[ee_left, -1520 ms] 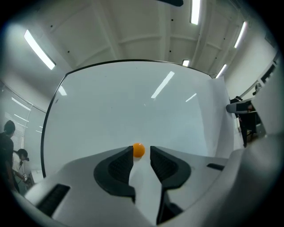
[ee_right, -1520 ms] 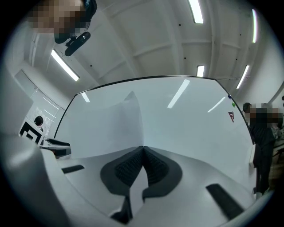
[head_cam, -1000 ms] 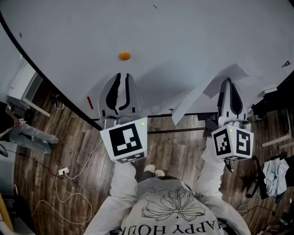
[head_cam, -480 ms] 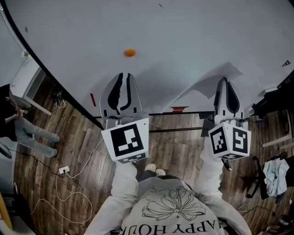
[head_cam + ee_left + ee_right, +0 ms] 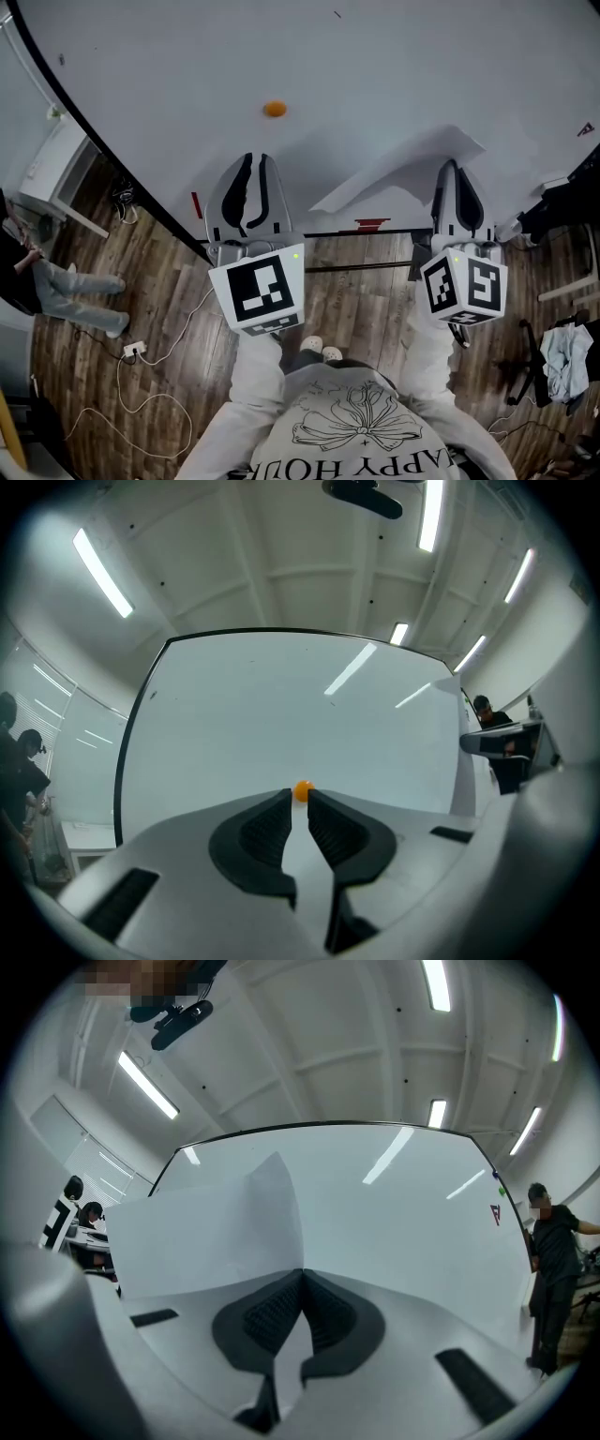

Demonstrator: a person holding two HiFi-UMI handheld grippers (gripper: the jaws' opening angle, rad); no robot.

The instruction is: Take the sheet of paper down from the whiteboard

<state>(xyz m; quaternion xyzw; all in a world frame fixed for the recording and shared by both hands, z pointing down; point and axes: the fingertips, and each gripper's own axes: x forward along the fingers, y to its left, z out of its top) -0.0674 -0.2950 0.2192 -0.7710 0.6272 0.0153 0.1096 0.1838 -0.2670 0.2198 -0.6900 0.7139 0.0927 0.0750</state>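
At the whiteboard's lower edge, toward its right end, my right gripper is clamped tight on one end of the sheet of paper. The sheet's far corner, which drooped below that edge a second ago, has swung up. The thin white sheet now bows leftward clear of the glossy surface, so I judge it is free and nearly down. My left gripper holds nothing between its ribbed black pads, the jaws narrowed to a slit just short of the round orange magnet.
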